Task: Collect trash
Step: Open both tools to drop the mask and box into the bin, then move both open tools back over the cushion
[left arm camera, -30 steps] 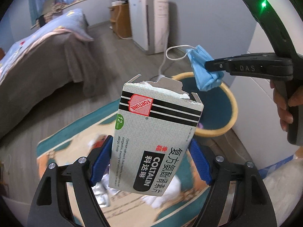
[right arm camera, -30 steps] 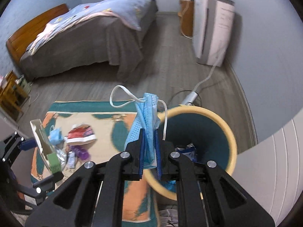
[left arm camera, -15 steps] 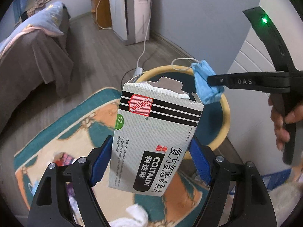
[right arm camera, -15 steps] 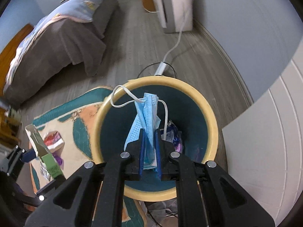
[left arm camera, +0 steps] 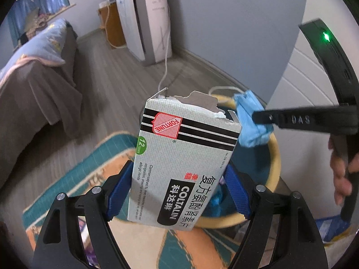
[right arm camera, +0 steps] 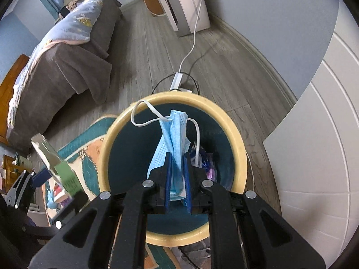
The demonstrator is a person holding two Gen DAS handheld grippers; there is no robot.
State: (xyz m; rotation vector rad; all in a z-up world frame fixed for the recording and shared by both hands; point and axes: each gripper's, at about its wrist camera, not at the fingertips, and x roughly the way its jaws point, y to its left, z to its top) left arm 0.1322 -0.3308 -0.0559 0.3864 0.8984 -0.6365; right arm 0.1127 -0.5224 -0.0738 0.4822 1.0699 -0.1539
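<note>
The left gripper [left arm camera: 179, 192] is clamped on a torn-open grey cardboard medicine box [left arm camera: 184, 163], its blue finger pads [left arm camera: 119, 192] pressing both narrow sides. The box is held upright above the teal-and-orange patterned rug [left arm camera: 98, 157], just beside the round bin with a yellow rim and dark teal interior [right arm camera: 237, 134].

The right gripper [right arm camera: 178, 179] is clamped on a crumpled light-blue disposable face mask [right arm camera: 177, 134]. The mask hangs directly over the bin opening, white ear loops trailing. Discarded wrappers [right arm camera: 206, 163] lie inside the bin.
</note>
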